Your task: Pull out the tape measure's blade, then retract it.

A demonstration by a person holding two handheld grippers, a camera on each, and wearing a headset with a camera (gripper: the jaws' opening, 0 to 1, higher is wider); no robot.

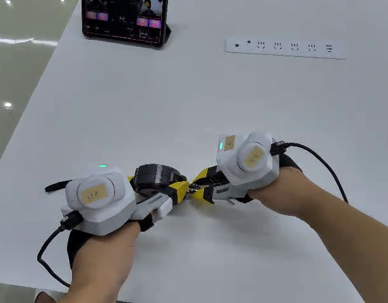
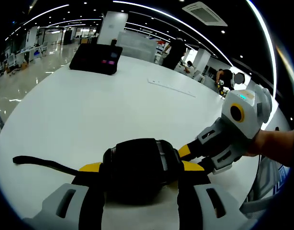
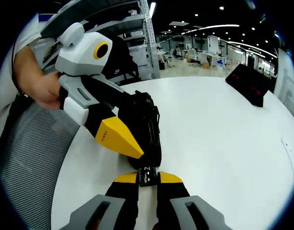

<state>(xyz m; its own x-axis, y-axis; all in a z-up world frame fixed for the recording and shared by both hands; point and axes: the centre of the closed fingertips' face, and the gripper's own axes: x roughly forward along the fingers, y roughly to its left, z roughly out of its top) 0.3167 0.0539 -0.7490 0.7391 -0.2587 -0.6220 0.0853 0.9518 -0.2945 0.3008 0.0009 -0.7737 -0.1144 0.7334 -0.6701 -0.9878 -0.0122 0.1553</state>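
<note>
Fingers (image 2: pixel 92 167) of the left gripper (image 2: pixel 142 168) clamp the black tape measure (image 2: pixel 137 155) (white table (image 1: pixel 181 95) beneath it); the right gripper (image 3: pixel 147 179) pinches the blade tip (image 3: pixel 147 173) at the tape measure's mouth.

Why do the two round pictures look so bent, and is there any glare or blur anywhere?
Head view: soft, even light, faint shadows on the table, bright glare on the shiny floor. Left gripper view: a wide lens curves the table edge and ceiling lights into arcs; the tape measure is dark, with little detail. Right gripper view: the same curving, sharp up close.
</note>
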